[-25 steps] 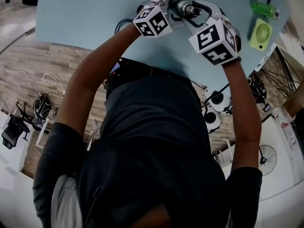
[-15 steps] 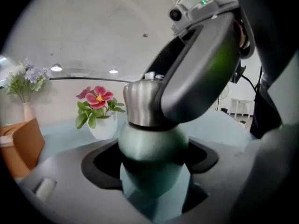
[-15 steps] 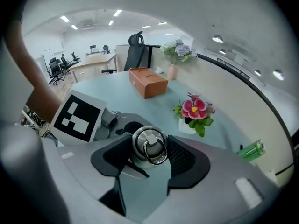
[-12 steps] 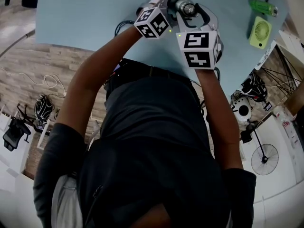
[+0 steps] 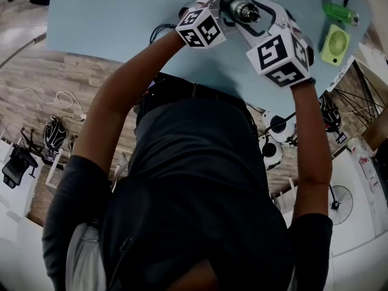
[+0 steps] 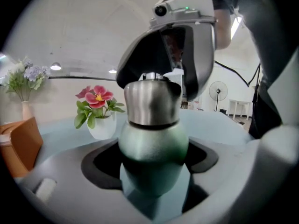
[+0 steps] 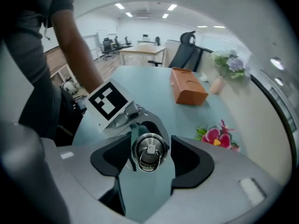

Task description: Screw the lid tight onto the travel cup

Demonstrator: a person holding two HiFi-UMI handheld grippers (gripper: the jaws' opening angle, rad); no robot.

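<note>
The left gripper (image 6: 152, 164) has its jaws clamped on the green body of the travel cup (image 6: 153, 143), which stands upright between them on the desk (image 7: 154, 85). The right gripper (image 7: 150, 158) reaches down from above, jaws drawn narrow about the steel lid (image 7: 149, 151) seated on the cup's top, its ring centred between them

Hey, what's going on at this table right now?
A person holds a set of tongs in each hand over a pale blue table. The left tongs are clamped on the green body of an upright travel cup. The right tongs point down from above, with one jaw on each side of the steel lid, which sits on the cup. Whether they are pinching the lid is hard to tell.
</note>
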